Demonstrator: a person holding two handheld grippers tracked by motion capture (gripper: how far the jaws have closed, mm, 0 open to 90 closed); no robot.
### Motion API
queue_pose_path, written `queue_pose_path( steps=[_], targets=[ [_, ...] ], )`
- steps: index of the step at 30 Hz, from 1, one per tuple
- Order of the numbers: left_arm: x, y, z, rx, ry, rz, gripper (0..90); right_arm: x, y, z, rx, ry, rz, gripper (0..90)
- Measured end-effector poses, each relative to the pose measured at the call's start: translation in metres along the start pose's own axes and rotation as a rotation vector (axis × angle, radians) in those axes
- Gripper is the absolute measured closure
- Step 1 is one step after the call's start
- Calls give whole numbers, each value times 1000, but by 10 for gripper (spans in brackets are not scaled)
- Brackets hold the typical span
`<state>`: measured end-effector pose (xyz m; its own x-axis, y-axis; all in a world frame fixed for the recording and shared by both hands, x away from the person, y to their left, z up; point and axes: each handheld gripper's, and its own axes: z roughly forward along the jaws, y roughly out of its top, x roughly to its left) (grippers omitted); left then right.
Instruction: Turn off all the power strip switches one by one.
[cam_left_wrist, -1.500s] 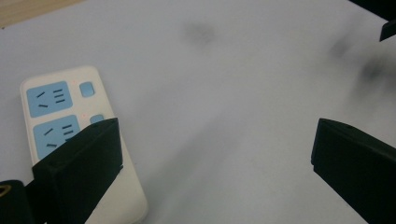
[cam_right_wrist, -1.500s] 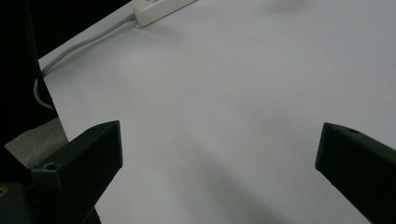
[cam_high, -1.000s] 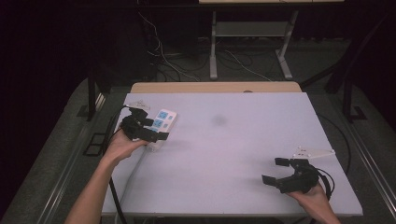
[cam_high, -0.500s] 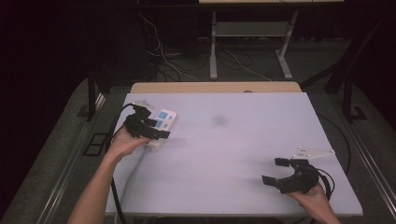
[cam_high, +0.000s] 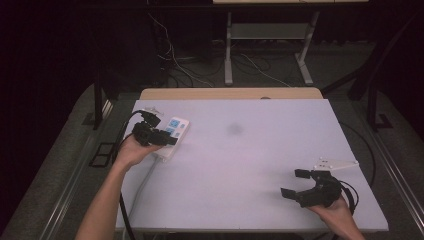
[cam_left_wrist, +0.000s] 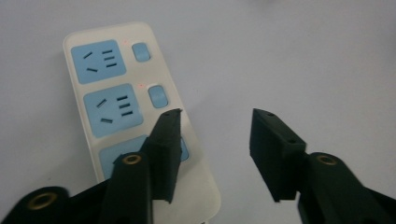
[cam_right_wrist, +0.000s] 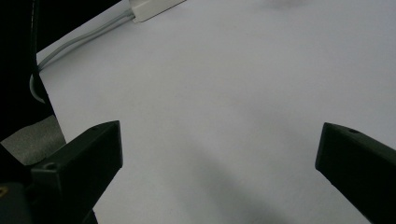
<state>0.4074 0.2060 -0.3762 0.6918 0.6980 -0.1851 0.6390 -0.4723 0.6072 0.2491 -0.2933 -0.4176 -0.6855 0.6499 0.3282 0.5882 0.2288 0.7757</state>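
A white power strip (cam_high: 175, 129) with blue sockets and switch buttons lies flat at the table's left side; two small red lights glow beside its switches (cam_left_wrist: 140, 52). My left gripper (cam_high: 167, 140) hovers over the strip's near end. Its jaws have just been closing and still stand apart. One finger (cam_left_wrist: 166, 144) is above the strip (cam_left_wrist: 116, 93), the other is above bare table to its right, and the pads press on nothing. My right gripper (cam_high: 293, 183) rests near the front right corner, wide open over bare table (cam_right_wrist: 219, 135).
The strip's grey cable (cam_high: 141, 181) runs off the table's front left; its end and cable also appear in the right gripper view (cam_right_wrist: 79, 42). A faint dark smudge (cam_high: 233, 129) marks the table's middle. A wooden board (cam_high: 230, 93) lines the far edge.
The left gripper's jaws stand closer together than before, and the hand has shifted only slightly over the strip. The right hand and gripper have kept still.
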Motion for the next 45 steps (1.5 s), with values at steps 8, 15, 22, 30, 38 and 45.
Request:
queue_pose_path(
  steps=[8, 15, 22, 30, 38, 45],
  targets=[
    [10, -4, 3, 16, -19, -9, 848, 0, 0, 1, 5, -3, -3, 5],
    [15, -5, 9, 29, 1, -12, 889, 0, -1, 2, 12, -9, -9, 5],
    [19, -6, 15, 41, 13, -23, 890, 0, -1, 3, 17, -11, -11, 5],
    [18, -5, 23, 52, 14, -21, 891, 0, -1, 3, 24, -11, -15, 5],
    [21, -8, 26, 57, 31, -28, 891, 1, -2, 5, 34, -13, -20, 5],
    [21, -12, 25, 46, 13, -35, 891, 1, -2, 5, 41, -17, -27, 5]
  ],
)
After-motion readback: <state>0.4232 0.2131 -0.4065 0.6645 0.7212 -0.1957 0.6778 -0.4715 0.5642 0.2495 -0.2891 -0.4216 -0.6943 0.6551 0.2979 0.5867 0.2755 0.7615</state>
